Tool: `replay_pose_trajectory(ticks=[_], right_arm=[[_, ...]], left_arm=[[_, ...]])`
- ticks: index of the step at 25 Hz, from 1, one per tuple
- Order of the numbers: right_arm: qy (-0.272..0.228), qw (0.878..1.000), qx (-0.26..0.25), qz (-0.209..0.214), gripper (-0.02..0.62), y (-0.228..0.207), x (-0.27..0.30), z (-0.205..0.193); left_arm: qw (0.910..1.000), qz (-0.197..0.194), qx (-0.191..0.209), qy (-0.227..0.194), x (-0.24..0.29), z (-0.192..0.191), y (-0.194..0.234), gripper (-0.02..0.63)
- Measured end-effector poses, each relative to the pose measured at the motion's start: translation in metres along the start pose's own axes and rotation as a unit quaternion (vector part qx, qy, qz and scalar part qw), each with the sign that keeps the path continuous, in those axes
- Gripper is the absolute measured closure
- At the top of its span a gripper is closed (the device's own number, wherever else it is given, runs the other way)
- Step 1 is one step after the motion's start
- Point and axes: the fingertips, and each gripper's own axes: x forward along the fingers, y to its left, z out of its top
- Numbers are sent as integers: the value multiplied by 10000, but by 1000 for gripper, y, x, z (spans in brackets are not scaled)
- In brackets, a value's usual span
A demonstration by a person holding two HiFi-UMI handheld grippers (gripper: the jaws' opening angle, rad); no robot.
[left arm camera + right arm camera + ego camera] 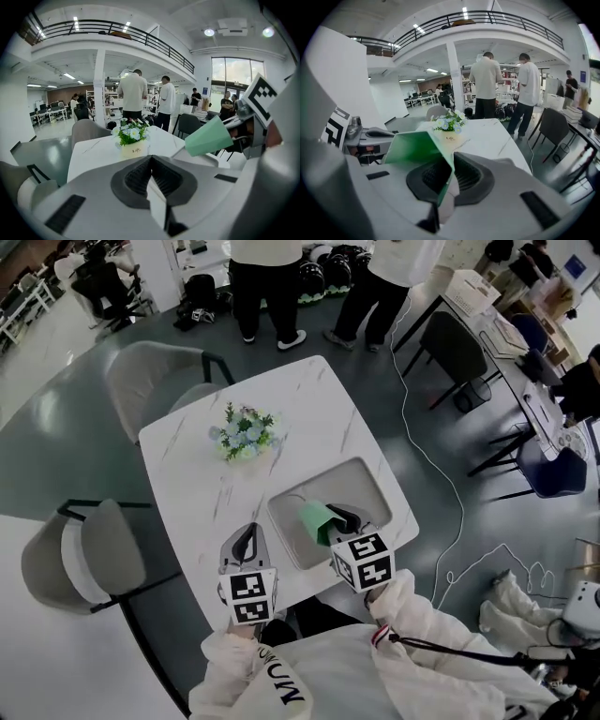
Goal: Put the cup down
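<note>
Cup in the grip, over the tray, not yet set down.

Your right gripper (342,518) has its jaws nearly together, pinching the thin wall of the green cup (317,521) at the rim. The cup lies tilted well off upright, over the near half of the grey tray (366,470) by the tabletop's (187,484) near right corner. From the left gripper view it looks clear of the tray floor, with no contact seen. Your left gripper (246,538) is closed on nothing and sits over the tabletop's near edge, just left of the tray. The flower pot (244,435) stands mid-table, well apart from the cup. Judged about halfway: the carry is done. What remains is to bring the cup upright, lower it until the base seats, open the jaws and back off. Watch that the light cup doesn't tip on release.
</note>
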Motion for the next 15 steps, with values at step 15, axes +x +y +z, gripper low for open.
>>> replay_pose_trajectory(ticks=[15], right_arm=[[1257,9887,-764,292,575,-2,79,-37]], left_arm=[[9989,189,-159,409,25,-34,12,596]])
